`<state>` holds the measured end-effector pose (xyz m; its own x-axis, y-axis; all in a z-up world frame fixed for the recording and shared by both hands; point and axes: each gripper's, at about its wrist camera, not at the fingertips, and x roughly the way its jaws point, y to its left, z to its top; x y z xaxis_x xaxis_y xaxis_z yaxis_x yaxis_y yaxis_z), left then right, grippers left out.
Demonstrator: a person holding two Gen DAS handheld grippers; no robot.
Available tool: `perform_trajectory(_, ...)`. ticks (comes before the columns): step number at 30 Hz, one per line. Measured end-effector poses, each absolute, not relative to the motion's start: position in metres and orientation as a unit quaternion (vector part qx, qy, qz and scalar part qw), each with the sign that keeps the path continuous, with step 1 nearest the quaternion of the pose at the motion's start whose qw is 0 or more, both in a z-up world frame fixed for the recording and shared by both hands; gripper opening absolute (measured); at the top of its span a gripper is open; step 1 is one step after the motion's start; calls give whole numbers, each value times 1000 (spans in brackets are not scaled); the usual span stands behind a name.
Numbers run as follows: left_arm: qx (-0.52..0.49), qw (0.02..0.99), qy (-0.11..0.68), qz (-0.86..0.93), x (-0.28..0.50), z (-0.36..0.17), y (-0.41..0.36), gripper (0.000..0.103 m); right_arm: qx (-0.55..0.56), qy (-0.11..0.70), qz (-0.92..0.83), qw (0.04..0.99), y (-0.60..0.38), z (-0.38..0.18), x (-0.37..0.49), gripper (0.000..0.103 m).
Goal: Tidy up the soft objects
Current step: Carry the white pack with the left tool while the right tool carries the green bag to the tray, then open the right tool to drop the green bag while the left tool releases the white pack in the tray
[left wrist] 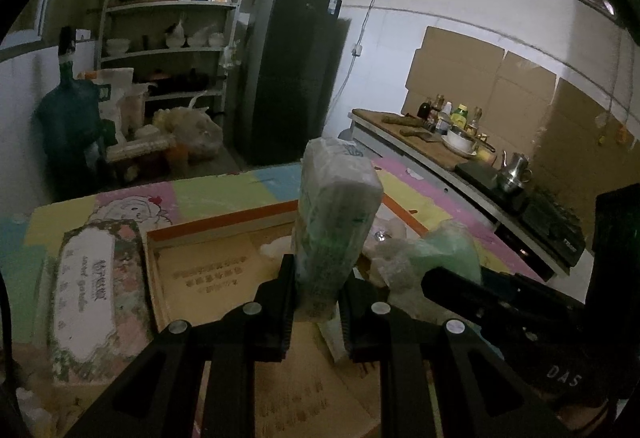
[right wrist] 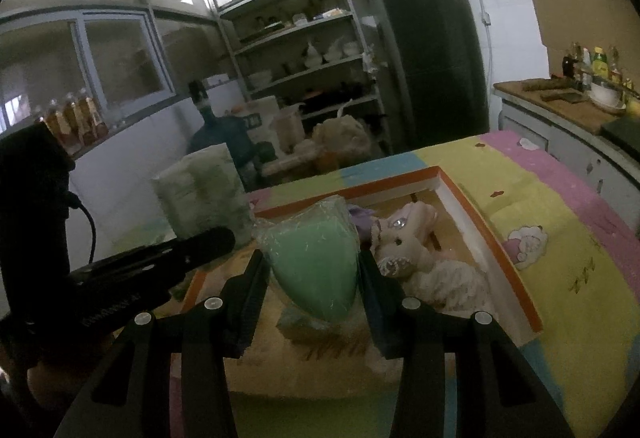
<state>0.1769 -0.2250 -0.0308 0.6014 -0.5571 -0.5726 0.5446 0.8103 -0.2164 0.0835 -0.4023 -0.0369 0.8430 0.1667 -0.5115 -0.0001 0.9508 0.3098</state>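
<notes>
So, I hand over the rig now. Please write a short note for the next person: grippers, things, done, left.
Left gripper: shut on the tissue pack, held upright above the cardboard box.
Right gripper: shut on the wrapped green sponge, also over the box.
Done: the plush toy lies in the box.
Left: put both held items in; the flowered pack lies beside the box.

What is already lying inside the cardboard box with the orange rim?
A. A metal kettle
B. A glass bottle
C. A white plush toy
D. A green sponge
C: the right wrist view shows a white plush toy lying inside the cardboard box, just to the right of the green wrapped item that the right gripper holds in its jaws.
</notes>
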Motion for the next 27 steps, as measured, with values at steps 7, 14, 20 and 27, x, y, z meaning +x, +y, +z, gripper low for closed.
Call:
perform_trajectory(7, -17, 888, 342, -308, 195, -43, -233, 20, 152, 290, 46, 944, -411, -46, 102, 46)
perform_trajectory(14, -23, 880, 360, -308, 206, -54, -238, 20, 154, 300, 50, 940, -415, -55, 114, 46)
perform_trajectory(20, -27, 878, 367, -306, 210, -59, -239, 20, 158, 307, 49, 937, -418, -60, 121, 46)
perform_trajectory(27, -36, 871, 382, -307, 215, -64, -240, 20, 158, 315, 51, 934, -416, -64, 125, 47)
